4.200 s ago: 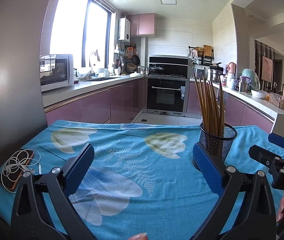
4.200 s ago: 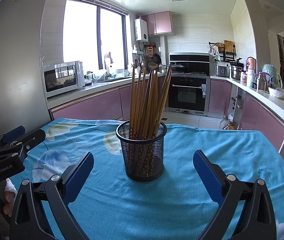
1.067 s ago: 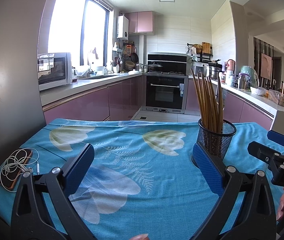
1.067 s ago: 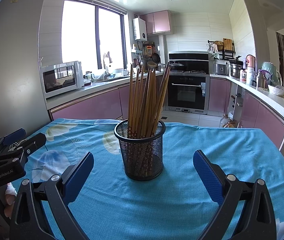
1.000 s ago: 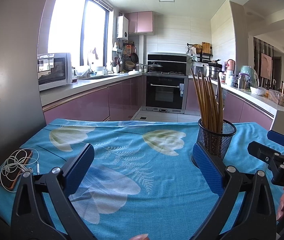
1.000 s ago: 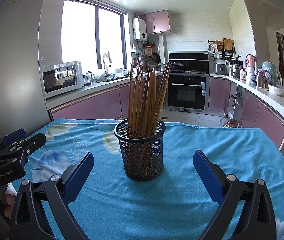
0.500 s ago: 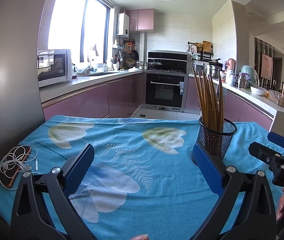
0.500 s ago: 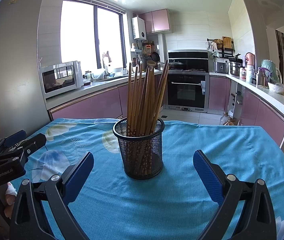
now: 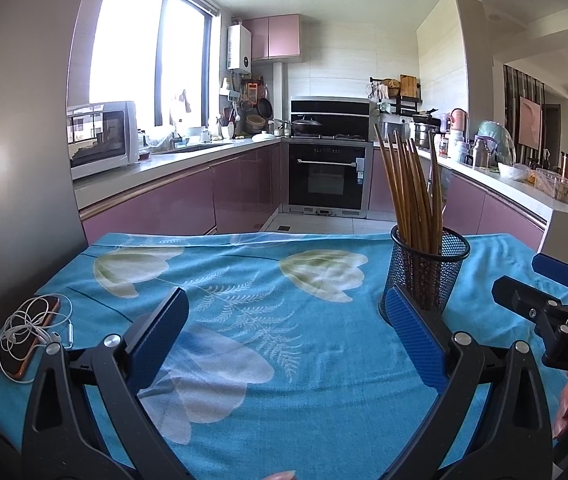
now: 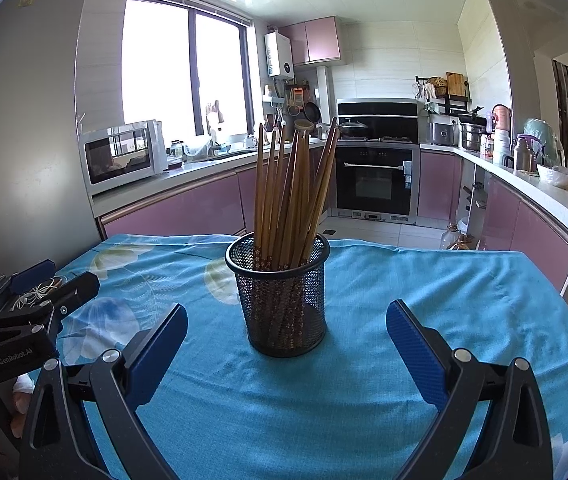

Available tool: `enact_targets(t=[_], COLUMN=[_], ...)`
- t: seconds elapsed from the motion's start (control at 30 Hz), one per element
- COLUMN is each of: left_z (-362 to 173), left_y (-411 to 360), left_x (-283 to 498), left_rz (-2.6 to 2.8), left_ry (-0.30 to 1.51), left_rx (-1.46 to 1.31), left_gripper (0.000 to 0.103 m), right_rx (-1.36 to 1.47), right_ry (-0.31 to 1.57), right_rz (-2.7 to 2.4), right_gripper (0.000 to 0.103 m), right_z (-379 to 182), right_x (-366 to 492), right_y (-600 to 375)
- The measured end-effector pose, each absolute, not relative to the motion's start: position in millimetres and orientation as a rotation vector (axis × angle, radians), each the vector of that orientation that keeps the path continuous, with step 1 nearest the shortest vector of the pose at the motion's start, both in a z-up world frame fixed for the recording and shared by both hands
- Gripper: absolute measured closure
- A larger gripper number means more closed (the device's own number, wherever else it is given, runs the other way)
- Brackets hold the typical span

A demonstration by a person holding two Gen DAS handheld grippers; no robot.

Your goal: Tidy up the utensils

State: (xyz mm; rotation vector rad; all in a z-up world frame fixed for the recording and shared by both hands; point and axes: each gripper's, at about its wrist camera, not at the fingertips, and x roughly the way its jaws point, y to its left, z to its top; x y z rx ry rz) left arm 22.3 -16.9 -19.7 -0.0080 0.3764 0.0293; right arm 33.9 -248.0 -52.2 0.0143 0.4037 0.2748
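- The left gripper [image 9: 286, 320], black-framed with blue ribbed pads, hovers low over the near part of the table with its jaws spread wide and nothing between them.
- The right gripper [image 10: 286, 334], of the same build, also stands wide apart and holds nothing; it faces the holder head-on.
- A blue tablecloth printed with pale flowers and fern leaves [image 9: 244, 312] covers the table.
- An orange-cased phone with a tangle of white earphone wire on top [image 9: 28, 336] lies at the near left edge of the cloth.
- A round black wire-mesh holder [image 10: 282, 300] stands upright right of the table's middle, just beyond the right gripper's pads.
- A bundle of long brown wooden chopsticks [image 10: 292, 196] stands in it, fanning outward at the tips.
- Far behind are pink kitchen cabinets [image 10: 188, 208], a white microwave [image 10: 122, 158] at the left and a black built-in oven [image 10: 376, 176].
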Motion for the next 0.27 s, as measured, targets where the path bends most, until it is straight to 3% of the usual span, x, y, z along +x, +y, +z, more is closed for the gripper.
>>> enact_targets(t=[0.27], left_z=[-27.1], left_y=[-4.5], left_x=[37.7], left_rz=[0.025], left_ry=[0.466], left_rx=[-0.049], left_gripper=[0.006], right_rx=[0.016], right_ry=[0.528], right_rz=[0.214], right_gripper=[0.007], right_z=[-60.2], right_x=[55.5], right_y=[-273.5])
